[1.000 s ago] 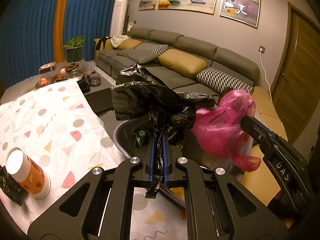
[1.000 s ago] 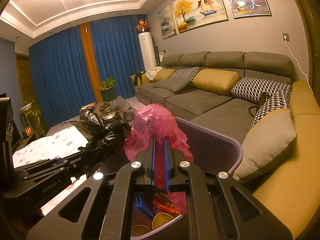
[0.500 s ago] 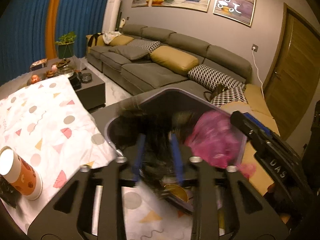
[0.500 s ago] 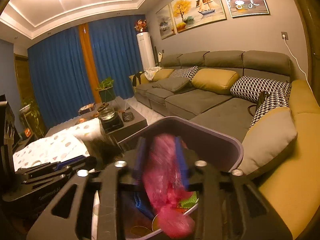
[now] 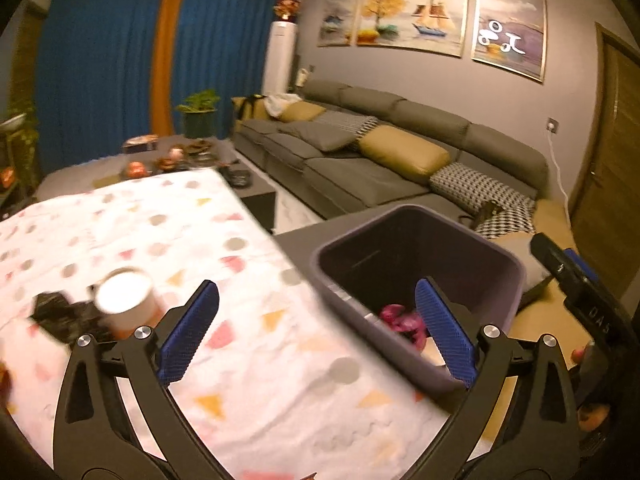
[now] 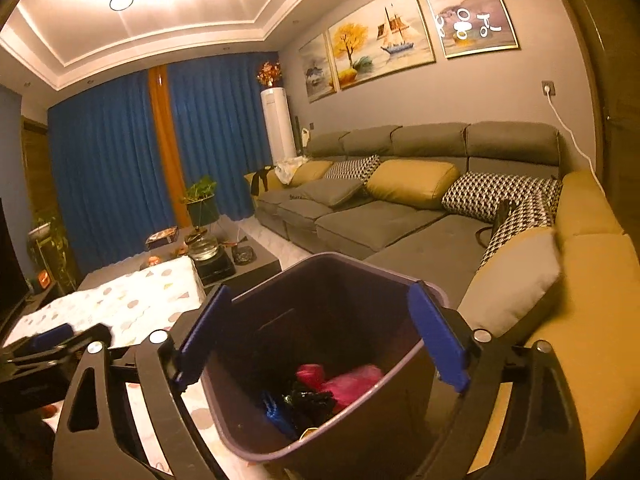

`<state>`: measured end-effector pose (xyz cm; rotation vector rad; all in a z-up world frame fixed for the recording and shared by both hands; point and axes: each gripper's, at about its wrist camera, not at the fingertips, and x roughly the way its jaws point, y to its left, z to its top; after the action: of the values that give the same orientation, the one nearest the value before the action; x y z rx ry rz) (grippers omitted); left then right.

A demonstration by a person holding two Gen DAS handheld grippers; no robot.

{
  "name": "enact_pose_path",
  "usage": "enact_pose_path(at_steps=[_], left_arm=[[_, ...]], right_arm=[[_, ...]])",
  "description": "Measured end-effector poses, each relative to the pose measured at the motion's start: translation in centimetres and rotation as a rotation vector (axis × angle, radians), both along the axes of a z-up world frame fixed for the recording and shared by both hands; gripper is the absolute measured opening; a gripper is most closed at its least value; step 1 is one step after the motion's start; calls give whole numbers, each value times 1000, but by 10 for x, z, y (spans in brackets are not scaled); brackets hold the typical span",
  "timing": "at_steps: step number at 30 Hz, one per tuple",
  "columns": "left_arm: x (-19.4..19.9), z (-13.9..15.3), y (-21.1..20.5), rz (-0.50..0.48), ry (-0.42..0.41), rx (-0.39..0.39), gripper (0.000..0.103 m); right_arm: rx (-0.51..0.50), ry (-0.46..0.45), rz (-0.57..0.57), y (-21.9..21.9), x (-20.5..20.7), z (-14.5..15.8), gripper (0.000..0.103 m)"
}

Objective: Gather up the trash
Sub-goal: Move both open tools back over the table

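Note:
A dark purple bin (image 5: 496, 258) stands past the table's right edge. In the right wrist view the bin (image 6: 400, 280) holds a pink plastic bag (image 6: 352, 376) and a crumpled black bag (image 6: 308, 398). My right gripper (image 6: 320, 292) hangs over it, jaws opening with nothing between them. My left gripper (image 5: 316, 292) is over the patterned tablecloth (image 5: 160, 220), jaws also opening and empty. To its left a paper cup (image 5: 128, 300) stands beside a black plastic scrap (image 5: 60, 312). The pink bag (image 5: 400, 316) shows inside the bin.
A grey sofa (image 6: 380, 220) with yellow and checked cushions runs along the wall behind the bin. A low dark table (image 5: 192, 156) carries a potted plant and tea things. The right gripper's finger (image 5: 560, 260) juts in at the right edge. A wooden door (image 5: 612, 184) is far right.
Both grippers went from shut to wide open. The black bag left the left jaws and the pink bag left the right; both now lie in the bin. The left view swung left over the table.

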<state>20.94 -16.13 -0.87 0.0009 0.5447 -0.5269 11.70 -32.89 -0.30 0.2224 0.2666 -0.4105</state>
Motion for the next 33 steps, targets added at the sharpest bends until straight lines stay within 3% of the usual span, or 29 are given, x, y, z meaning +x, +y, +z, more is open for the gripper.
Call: enact_pose_path(at_steps=[8, 21, 27, 33], left_arm=[[-33, -2, 75, 208, -27, 30, 97], [-73, -16, 229, 532, -19, 84, 97], [-83, -20, 286, 612, -12, 59, 97], [-71, -32, 326, 627, 28, 43, 97]], right_arm=[[-22, 16, 76, 33, -10, 0, 90], [-47, 30, 282, 129, -4, -2, 90], [-66, 53, 373, 177, 4, -8, 90], [-89, 75, 448, 218, 14, -16, 90]])
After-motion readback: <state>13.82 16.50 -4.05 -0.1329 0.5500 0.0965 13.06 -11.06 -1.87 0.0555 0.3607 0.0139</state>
